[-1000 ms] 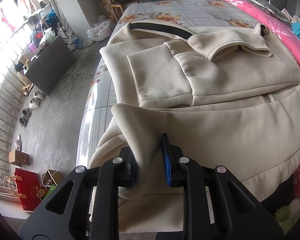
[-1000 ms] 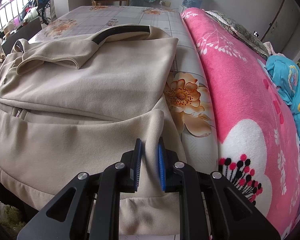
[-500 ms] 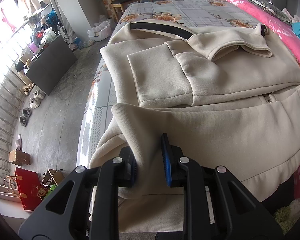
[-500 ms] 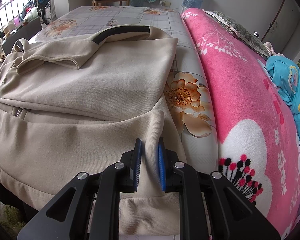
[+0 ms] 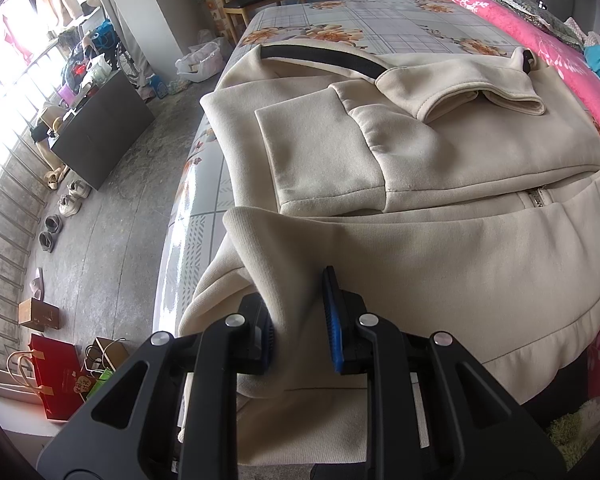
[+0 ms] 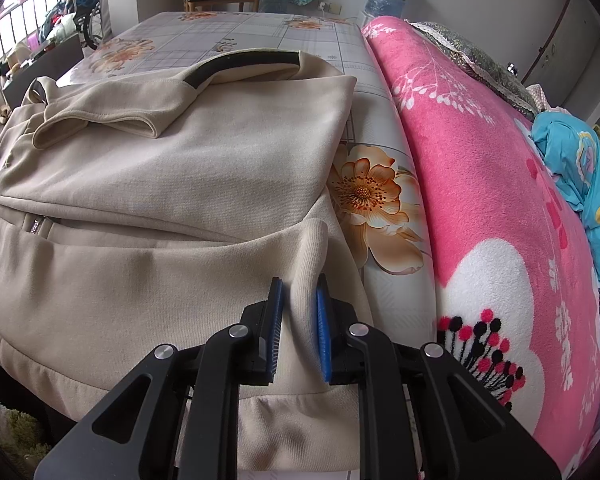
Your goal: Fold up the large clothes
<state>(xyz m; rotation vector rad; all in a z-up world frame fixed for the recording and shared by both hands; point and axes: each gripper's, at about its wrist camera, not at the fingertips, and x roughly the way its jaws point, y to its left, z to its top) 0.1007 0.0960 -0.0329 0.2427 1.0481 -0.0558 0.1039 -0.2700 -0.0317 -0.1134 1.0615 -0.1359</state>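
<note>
Two hand-held grippers | left (image 5: 300,322) pinches jacket (image 5: 440,264) hem fold | right (image 6: 299,322) pinches opposite hem corner

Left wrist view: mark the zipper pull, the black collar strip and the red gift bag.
zipper pull (image 5: 535,200), left wrist view, on the metal slider at the jacket's front seam.
black collar strip (image 5: 320,57), left wrist view, mid-length of the dark band.
red gift bag (image 5: 56,376), left wrist view, on its red front face, on the floor.
</note>
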